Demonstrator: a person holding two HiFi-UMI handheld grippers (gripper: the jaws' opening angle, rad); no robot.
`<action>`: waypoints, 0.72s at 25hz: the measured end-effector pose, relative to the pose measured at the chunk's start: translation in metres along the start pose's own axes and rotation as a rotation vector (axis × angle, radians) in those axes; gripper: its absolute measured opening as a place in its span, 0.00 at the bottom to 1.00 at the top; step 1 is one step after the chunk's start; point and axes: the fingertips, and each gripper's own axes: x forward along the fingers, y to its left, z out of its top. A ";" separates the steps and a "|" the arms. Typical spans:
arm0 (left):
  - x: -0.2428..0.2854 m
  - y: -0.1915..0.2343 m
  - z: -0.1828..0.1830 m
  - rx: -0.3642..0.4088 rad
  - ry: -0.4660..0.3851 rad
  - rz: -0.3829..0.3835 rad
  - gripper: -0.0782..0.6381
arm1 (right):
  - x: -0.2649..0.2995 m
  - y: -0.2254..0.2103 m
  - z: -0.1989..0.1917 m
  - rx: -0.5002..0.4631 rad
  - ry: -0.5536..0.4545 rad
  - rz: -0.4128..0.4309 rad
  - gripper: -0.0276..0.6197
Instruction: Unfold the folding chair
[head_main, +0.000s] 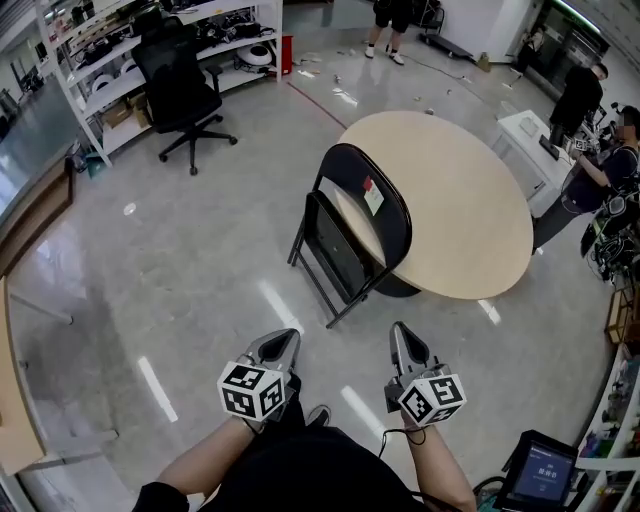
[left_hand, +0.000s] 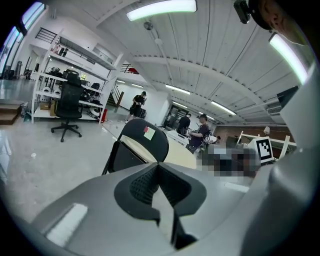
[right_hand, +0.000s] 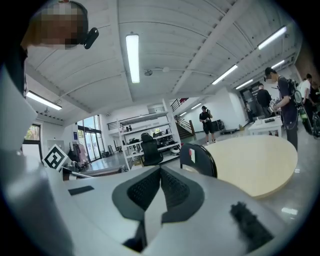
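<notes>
Closed and empty: left gripper (head_main: 283, 343) and right gripper (head_main: 402, 338), short of the folding chair (head_main: 358, 225).
Jaws pressed together in both gripper views, nothing between the pads. Held side by side low over the grey floor (head_main: 200, 290), apart from the black folding chair ahead. Seat still up, small label on the backrest, seemingly leaning on the rim of the round beige table (head_main: 470, 200). Farther off at upper left, a black office chair (head_main: 180, 85) before white shelving (head_main: 95, 45).
</notes>
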 end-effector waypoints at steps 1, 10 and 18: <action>0.010 0.007 0.006 -0.003 0.004 -0.007 0.12 | 0.007 -0.006 0.004 -0.009 0.003 -0.015 0.04; 0.150 0.080 0.048 -0.003 0.079 -0.088 0.13 | 0.099 -0.089 0.043 -0.074 0.026 -0.138 0.16; 0.226 0.121 0.049 -0.024 0.187 -0.138 0.16 | 0.186 -0.157 0.058 -0.215 0.140 -0.219 0.34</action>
